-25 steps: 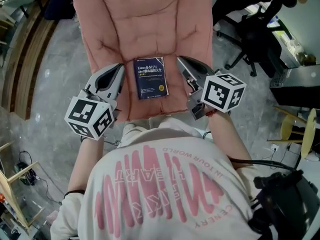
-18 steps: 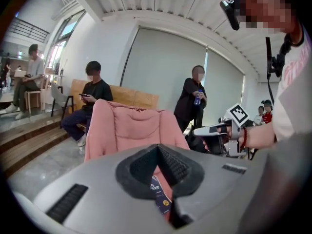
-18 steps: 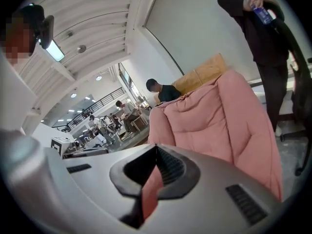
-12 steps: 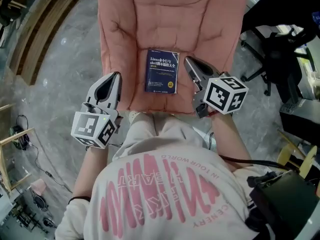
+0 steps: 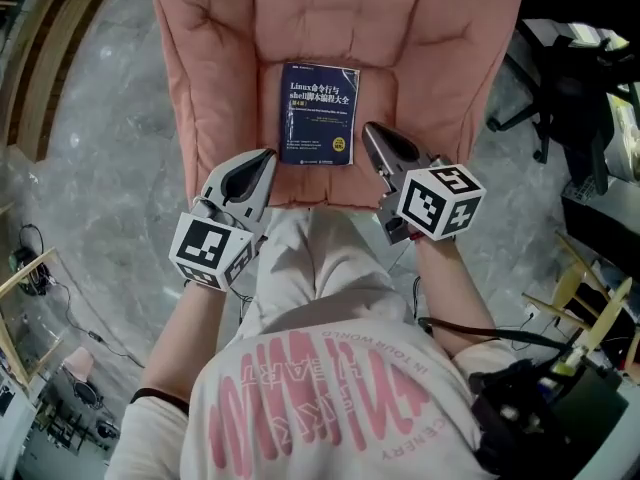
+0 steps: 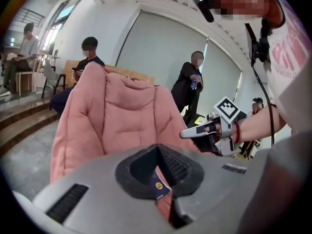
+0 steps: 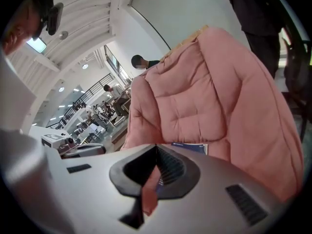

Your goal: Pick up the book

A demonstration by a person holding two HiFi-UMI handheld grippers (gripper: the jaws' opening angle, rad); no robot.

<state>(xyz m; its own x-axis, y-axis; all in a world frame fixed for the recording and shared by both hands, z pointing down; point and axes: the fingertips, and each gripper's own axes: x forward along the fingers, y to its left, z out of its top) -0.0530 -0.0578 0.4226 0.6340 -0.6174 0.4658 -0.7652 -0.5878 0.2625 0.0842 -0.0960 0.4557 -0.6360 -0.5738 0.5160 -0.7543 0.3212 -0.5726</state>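
The book [image 5: 318, 113] lies flat, cover up, on the seat of the pink cushioned chair [image 5: 225, 68], upper centre of the head view. Left gripper [image 5: 264, 160], below the book's lower left corner: fingers fully closed, holding nothing. Right gripper [image 5: 370, 133], just beside the lower right corner: fingers fully closed, holding nothing.

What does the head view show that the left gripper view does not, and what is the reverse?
Only the head view: the whole cover of the book, lying flat on the chair, and the left gripper's marker cube. Only the left gripper view: the people behind the chair, and the left gripper's shut jaws seen close. Both: the chair, the right gripper and at least a sliver of the book.
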